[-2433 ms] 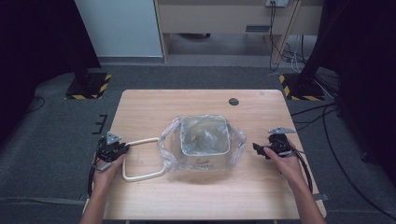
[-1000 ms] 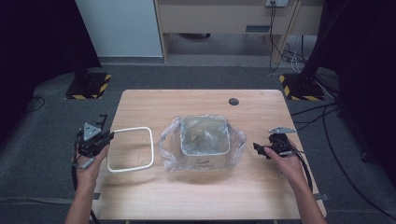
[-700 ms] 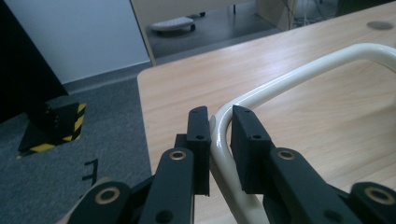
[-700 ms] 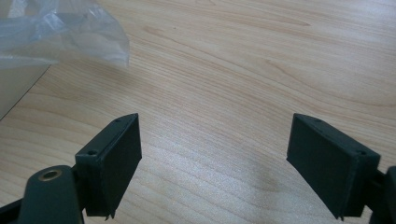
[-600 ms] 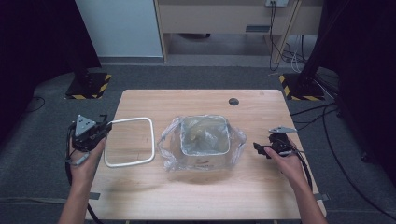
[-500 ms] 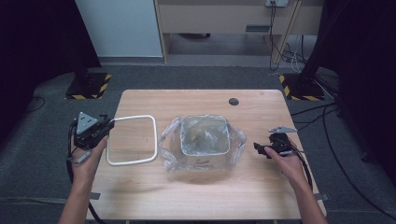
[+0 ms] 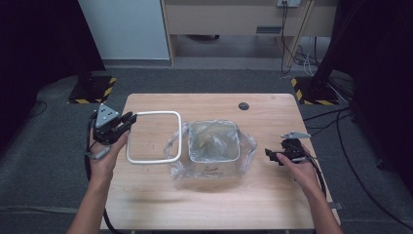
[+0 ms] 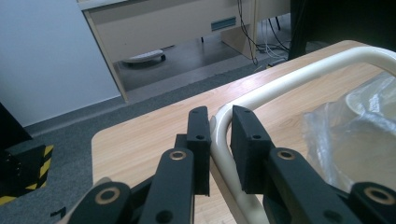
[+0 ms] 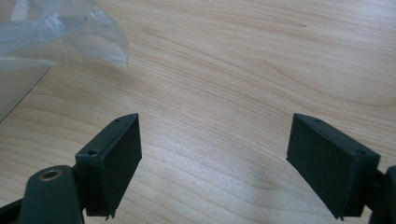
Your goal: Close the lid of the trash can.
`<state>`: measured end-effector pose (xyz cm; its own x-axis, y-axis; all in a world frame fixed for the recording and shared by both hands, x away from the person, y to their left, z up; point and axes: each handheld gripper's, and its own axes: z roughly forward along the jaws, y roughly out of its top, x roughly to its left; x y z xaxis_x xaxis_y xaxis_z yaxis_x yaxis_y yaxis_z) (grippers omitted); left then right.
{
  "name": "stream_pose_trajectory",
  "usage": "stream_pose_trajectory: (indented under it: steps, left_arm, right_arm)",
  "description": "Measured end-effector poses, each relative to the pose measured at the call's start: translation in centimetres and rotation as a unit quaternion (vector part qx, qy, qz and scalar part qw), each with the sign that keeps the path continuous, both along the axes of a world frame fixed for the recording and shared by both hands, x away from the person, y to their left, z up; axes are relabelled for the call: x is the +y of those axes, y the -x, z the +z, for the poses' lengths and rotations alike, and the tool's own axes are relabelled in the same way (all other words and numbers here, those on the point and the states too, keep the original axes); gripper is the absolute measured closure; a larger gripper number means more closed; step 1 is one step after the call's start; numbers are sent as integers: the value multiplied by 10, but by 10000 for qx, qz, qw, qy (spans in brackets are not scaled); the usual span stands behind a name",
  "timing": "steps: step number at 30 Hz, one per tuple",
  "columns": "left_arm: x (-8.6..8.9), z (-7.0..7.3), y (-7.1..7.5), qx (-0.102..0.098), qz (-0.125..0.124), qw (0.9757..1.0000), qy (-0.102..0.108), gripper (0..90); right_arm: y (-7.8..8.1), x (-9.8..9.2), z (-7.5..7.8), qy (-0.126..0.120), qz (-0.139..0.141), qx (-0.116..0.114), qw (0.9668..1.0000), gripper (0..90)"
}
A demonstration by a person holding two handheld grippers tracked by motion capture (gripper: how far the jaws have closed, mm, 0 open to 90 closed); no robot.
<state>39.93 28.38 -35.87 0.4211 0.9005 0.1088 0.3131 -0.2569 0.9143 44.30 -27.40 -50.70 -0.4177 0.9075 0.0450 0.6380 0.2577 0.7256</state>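
High view: wooden table (image 7: 209,204) on grey carpet, cabinet behind. Left gripper (image 7: 127,120) holds white frame (image 7: 155,138) above table's left, beside bin (image 7: 214,141) in clear bag.

Left gripper view: pads (image 8: 200,140) clamp the frame's tube (image 8: 224,140).

Right gripper view: 2 pads (image 9: 116,163) wide apart, nothing between, over bare wood; bag corner (image 9: 84,32) at upper left.

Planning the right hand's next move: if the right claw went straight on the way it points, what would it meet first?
Probably the clear plastic bag spilling around the square bin. The open right claw points across bare table towards it; how far off is unclear.
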Motion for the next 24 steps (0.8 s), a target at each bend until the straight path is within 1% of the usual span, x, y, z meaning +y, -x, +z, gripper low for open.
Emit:
stream_pose_trajectory:
  steps: [7,12,17,18,21,24]
  left_arm:
    - [-24,6,-7,37,-109,9999,5,774]
    - [-38,9,-11,36,-175,9998,-80,775]
    - [-52,8,-14,70,-234,9997,-80,775]
    - [-54,8,-16,34,-257,9996,-114,775]
    - [-60,7,-18,55,-288,9995,-129,775]
    - [-64,6,-20,65,-306,9995,-95,775]
  right_arm:
    - [-1,3,-1,2,34,2,10000,177]
    - [0,3,-1,25,62,-21,10000,177]
    - [0,3,-1,18,71,-17,10000,178]
    - [1,3,-2,1,69,-11,10000,177]
    - [1,3,-2,-2,79,-15,10000,177]
    - [1,4,-3,-15,81,-4,10000,177]
